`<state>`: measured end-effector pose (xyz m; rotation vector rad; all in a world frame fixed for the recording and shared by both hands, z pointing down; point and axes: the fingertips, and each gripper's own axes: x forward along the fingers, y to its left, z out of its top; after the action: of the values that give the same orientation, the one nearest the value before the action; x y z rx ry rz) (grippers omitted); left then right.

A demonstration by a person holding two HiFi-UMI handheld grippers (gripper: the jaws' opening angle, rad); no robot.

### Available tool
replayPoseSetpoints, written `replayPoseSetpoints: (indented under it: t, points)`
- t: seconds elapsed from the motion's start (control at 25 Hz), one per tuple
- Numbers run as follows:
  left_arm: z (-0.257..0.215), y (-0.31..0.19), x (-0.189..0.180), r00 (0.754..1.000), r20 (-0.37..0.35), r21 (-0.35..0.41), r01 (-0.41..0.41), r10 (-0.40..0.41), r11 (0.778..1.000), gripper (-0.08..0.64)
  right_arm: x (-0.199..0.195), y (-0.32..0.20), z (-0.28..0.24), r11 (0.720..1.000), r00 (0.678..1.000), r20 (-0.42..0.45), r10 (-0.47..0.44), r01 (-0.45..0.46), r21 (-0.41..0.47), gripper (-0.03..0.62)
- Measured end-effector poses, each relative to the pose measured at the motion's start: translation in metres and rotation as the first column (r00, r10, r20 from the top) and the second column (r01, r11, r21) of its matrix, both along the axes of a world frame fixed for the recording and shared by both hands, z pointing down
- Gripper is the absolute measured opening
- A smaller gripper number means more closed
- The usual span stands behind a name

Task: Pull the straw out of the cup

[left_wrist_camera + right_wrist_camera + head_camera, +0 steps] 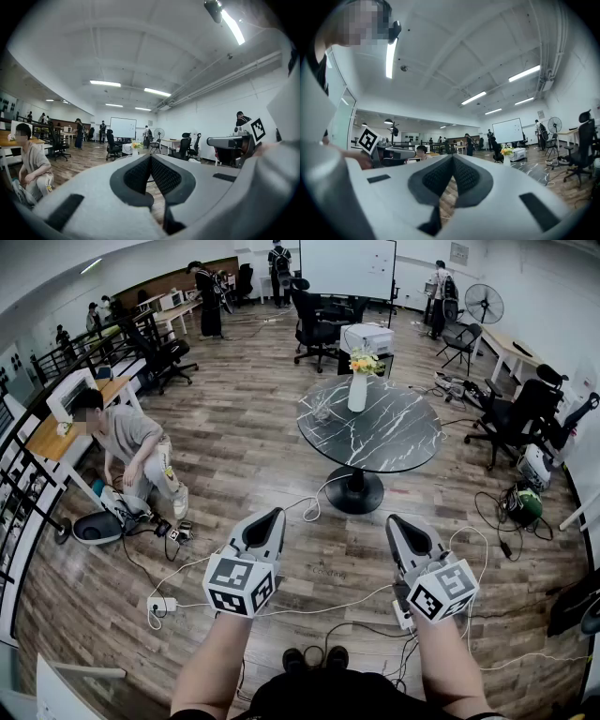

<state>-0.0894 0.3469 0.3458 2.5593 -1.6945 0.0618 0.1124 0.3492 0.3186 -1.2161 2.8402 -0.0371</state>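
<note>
While I am holding both grippers out level over the wooden floor (234, 456), nothing is sitting between their jaws. The left gripper (275, 515) is pointing forward at the left of the head view. In the left gripper view, the left gripper (151, 158) is showing its two black pads pressing together at the tips. It is closed and it is gripping nothing. The right gripper (395, 519) is hanging beside it, and the two are not touching. In the right gripper view, the right gripper (453, 157) is also keeping its tips together, with only floor peeking through the small gap lower down. It is holding nothing too.

A round black table (384, 442) with white streaks is standing ahead of me, well apart from both grippers. A white vase (357, 392) with flowers is sitting on it. Just beside the vase, a small clear thing that may be the cup (323, 409) is resting on the table top. It is too small for me to make out the straw.

A person (127, 442) is crouching on the floor to the left. White cables (314, 507) are lying across the boards near my grippers.
</note>
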Motion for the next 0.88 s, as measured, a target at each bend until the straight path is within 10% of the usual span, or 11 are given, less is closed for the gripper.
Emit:
replayPoseSetpoints:
  t: [0.52,0.88]
  points:
    - [0.018,0.005,-0.01,0.997,-0.044,-0.038,0.064,-0.065,0.997,0.003,0.007,-0.003,0.009,1.0,1.0,0.011,0.002,-0.002,-0.013,0.003]
    - [-0.009,-0.004,0.048,1.0,-0.006,0.013,0.01,-0.01,1.0,0.005,0.067,-0.005,-0.002,0.999,0.998,0.052,0.042,-0.041,-0.006,0.006]
